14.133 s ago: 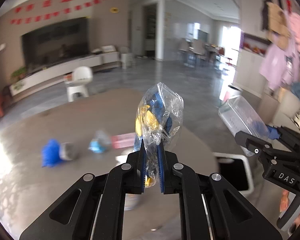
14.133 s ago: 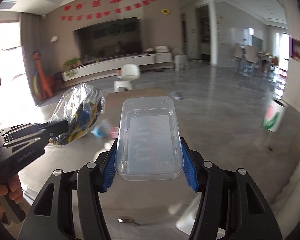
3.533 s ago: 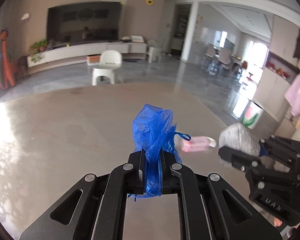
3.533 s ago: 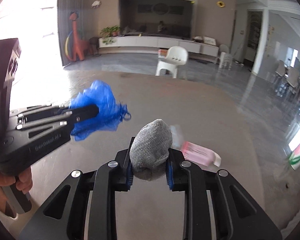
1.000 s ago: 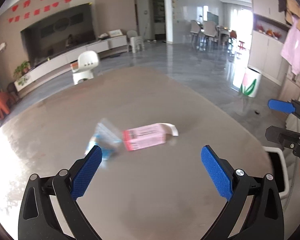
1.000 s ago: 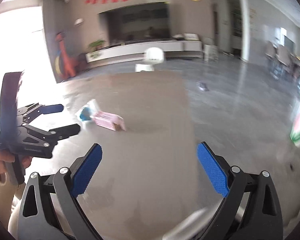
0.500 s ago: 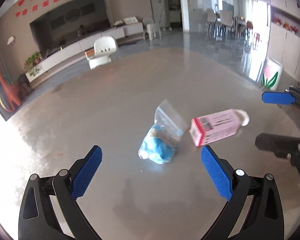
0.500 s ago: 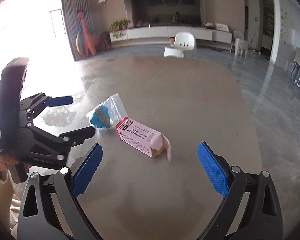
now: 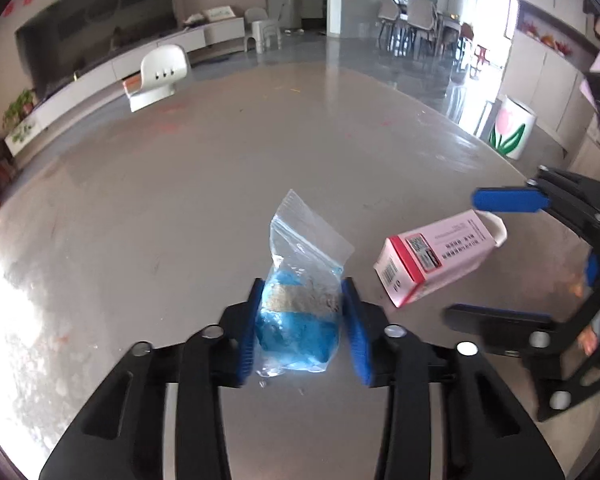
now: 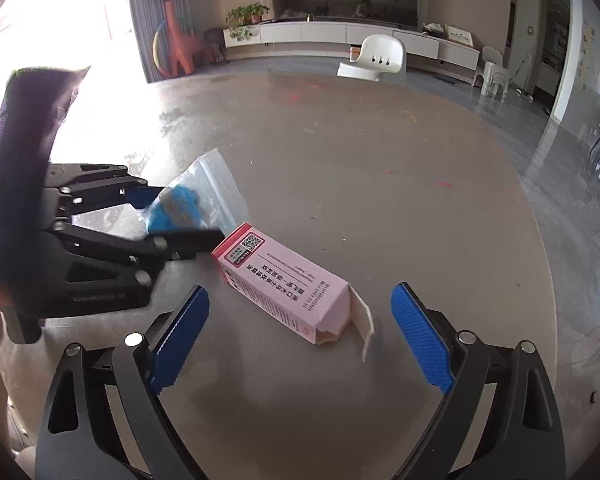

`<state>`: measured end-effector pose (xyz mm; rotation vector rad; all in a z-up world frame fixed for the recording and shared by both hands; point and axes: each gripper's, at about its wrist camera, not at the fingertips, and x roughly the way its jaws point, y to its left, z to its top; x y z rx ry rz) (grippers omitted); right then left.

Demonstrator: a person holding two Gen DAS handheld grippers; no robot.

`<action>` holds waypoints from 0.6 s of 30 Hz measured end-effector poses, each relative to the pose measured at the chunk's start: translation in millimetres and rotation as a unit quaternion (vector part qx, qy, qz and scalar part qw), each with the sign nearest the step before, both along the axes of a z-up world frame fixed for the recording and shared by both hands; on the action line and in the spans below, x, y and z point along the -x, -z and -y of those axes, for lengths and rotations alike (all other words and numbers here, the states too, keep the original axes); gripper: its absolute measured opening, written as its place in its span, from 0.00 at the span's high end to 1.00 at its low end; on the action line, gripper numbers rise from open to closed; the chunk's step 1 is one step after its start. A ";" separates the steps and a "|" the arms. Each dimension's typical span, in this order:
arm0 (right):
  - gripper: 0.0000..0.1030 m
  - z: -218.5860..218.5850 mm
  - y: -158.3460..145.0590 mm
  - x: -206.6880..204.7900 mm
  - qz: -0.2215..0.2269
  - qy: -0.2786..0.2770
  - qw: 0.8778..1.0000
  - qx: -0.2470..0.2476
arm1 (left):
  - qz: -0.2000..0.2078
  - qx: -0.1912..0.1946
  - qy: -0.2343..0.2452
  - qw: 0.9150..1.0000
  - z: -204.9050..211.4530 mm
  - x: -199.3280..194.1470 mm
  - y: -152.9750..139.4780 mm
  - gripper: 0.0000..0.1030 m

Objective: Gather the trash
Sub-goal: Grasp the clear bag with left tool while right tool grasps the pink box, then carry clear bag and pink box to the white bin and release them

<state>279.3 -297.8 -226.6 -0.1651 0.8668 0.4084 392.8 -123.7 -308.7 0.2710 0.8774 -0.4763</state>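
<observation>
A clear zip bag with blue stuff inside (image 9: 300, 304) lies on the round grey table (image 9: 180, 184). My left gripper (image 9: 304, 320) has its blue pads against both sides of the bag; it also shows in the right wrist view (image 10: 168, 212) holding the bag (image 10: 180, 206). A pink carton (image 10: 284, 280) with an open end flap lies on the table just right of the bag, also in the left wrist view (image 9: 436, 256). My right gripper (image 10: 296, 336) is wide open, its pads on either side of the carton's open end, not touching it.
A white plastic chair (image 10: 374, 60) stands beyond the table's far edge. A white bin with a tulip picture (image 9: 514, 128) stands on the floor to the right. A low white TV cabinet (image 10: 340, 36) and an orange dinosaur toy (image 10: 176, 44) line the far wall.
My left gripper has moved onto the bag and closed from wide open to gripping it. My right gripper has come closer to the pink carton, still open.
</observation>
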 end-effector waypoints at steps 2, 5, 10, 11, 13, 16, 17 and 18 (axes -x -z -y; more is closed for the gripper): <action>0.13 -6.6 2.9 -4.2 -0.005 -0.008 1.000 0.012 | 0.009 -0.014 0.001 1.000 -1.0 7.6 0.4 0.69; 0.31 -15.7 7.6 -11.5 -0.016 -0.022 0.999 0.018 | 0.023 -0.016 -0.006 1.000 -11.9 22.6 -6.4 0.69; 0.68 -15.3 -2.6 -8.1 -0.031 -0.017 0.999 0.004 | 0.032 -0.004 -0.028 0.999 -25.9 35.7 -26.2 0.69; 0.68 -17.2 -4.9 -3.3 -0.030 -0.018 0.999 0.006 | 0.037 -0.002 -0.033 0.999 -28.2 39.6 -29.8 0.69; 0.68 -19.6 -8.9 7.2 -0.022 -0.017 1.000 0.011 | 0.041 0.002 -0.040 0.998 -31.5 46.8 -34.0 0.69; 0.68 -15.2 -24.6 29.1 -0.010 0.005 1.000 -0.010 | 0.047 0.011 -0.041 0.998 -29.7 62.8 -43.4 0.69; 0.68 -9.9 -34.2 42.5 -0.003 0.017 1.000 -0.022 | 0.049 0.013 -0.039 0.998 -27.0 66.7 -46.6 0.69; 0.68 -7.4 -38.5 50.3 0.000 0.024 0.999 -0.028 | 0.051 0.015 -0.036 0.998 -25.5 72.0 -49.2 0.69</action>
